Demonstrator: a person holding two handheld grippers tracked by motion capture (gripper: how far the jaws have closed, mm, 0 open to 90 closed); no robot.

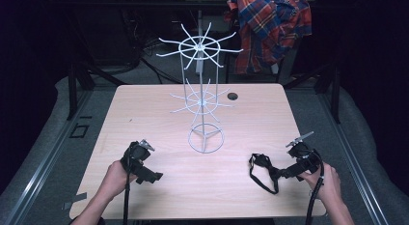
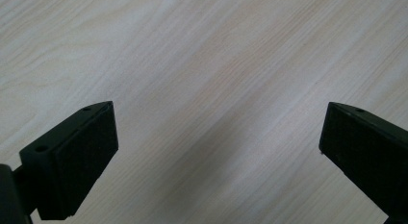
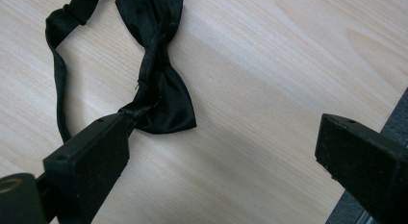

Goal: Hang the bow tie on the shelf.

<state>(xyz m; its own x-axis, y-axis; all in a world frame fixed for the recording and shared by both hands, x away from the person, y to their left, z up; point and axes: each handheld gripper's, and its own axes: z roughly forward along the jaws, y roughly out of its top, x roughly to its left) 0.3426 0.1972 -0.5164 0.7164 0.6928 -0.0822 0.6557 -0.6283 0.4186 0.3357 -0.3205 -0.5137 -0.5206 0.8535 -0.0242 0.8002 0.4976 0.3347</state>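
Right gripper view: the right gripper point(image 3: 226, 152) has its jaws spread wide, and the black bow tie point(image 3: 159, 84) lies flat on the table point(image 3: 269, 56), touching the left finger point(image 3: 91, 161), positioned for pickup; the left gripper point(image 2: 216, 147) is likewise spread over bare wood.

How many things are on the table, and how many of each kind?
Bow tie: 1
Wire rack: 1
Grippers, left and right: 2
Total: 4
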